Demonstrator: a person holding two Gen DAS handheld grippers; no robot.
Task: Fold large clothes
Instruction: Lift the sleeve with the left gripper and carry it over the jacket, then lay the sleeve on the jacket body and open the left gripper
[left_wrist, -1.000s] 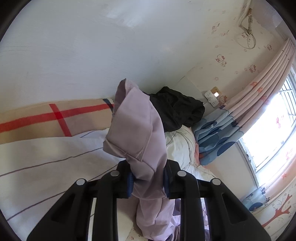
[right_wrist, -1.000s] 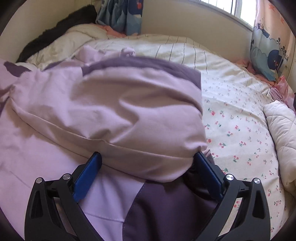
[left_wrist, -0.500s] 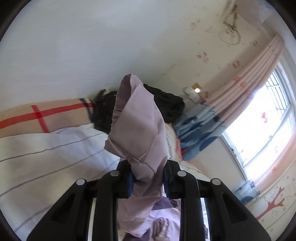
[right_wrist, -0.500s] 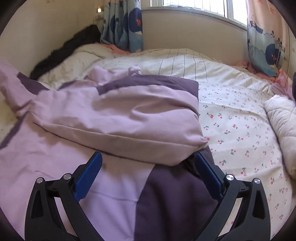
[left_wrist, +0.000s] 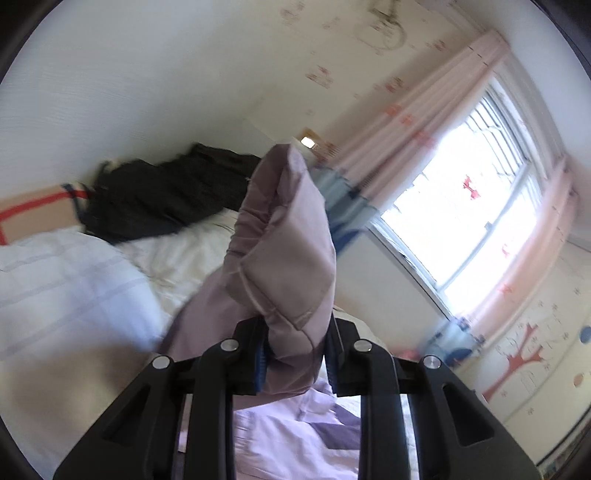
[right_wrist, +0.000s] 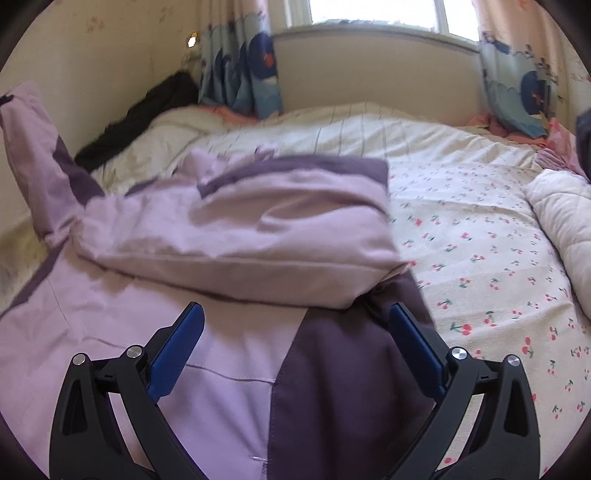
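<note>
Lilac jacket (left_wrist: 291, 266) clamped in left gripper (left_wrist: 295, 356) — right gripper (right_wrist: 295, 328) gaping.

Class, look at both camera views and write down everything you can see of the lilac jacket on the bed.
The lilac jacket is a large padded garment in pale lilac, soft matte fabric with dark purple panels and stitched seams. Its body lies spread on the cherry-print bedsheet, with one part folded over on top. One sleeve, ending in an elastic gathered cuff, is lifted off the bed and pinched in the shut left claw. The right claw hovers open over the body, pads not pressing on it.
</note>
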